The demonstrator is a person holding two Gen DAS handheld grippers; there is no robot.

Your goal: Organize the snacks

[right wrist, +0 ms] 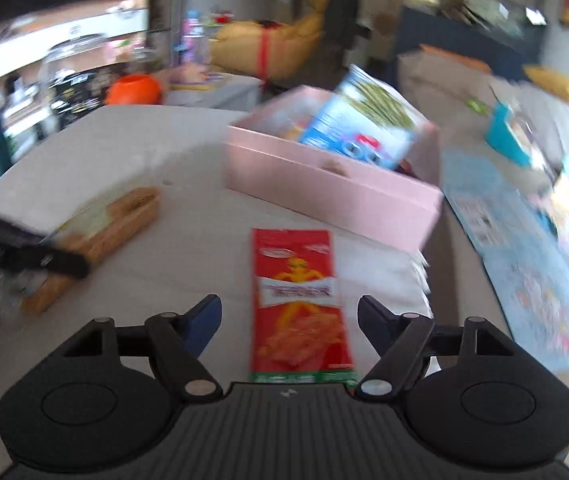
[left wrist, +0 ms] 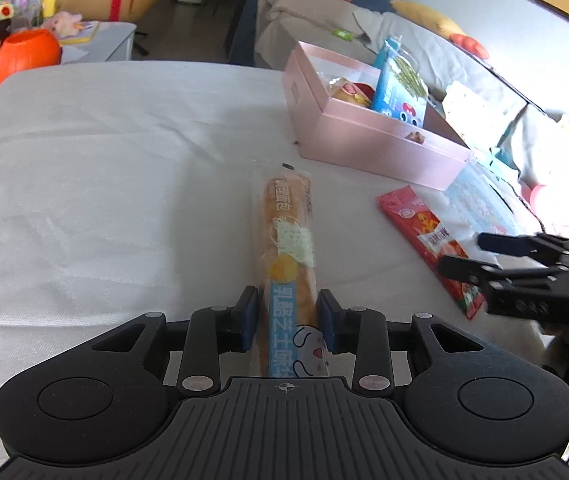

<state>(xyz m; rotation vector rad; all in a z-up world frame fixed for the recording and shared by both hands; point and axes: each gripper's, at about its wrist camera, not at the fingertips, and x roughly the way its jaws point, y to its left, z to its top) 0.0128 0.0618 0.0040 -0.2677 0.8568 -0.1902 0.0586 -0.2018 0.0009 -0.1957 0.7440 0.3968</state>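
A long bread stick in a clear wrapper with a blue label [left wrist: 288,240] lies lengthwise on the white table [left wrist: 104,180]. My left gripper [left wrist: 288,318] is shut on its near end, both blue pads pressing its sides. A red snack packet [right wrist: 298,304] lies flat between the fingers of my right gripper [right wrist: 288,305], which is open and not touching it. In the left wrist view the right gripper [left wrist: 462,252] hovers over the same red packet [left wrist: 420,228]. A pink box [left wrist: 364,144] behind holds a blue snack bag [left wrist: 400,88] and other packets.
A blue patterned sheet [right wrist: 524,272] lies right of the pink box [right wrist: 324,192]. An orange pumpkin bucket [left wrist: 26,54] stands beyond the table's far left corner. A sofa with cushions [left wrist: 424,16] runs along the right. White cloth stretches bare to the left of the bread.
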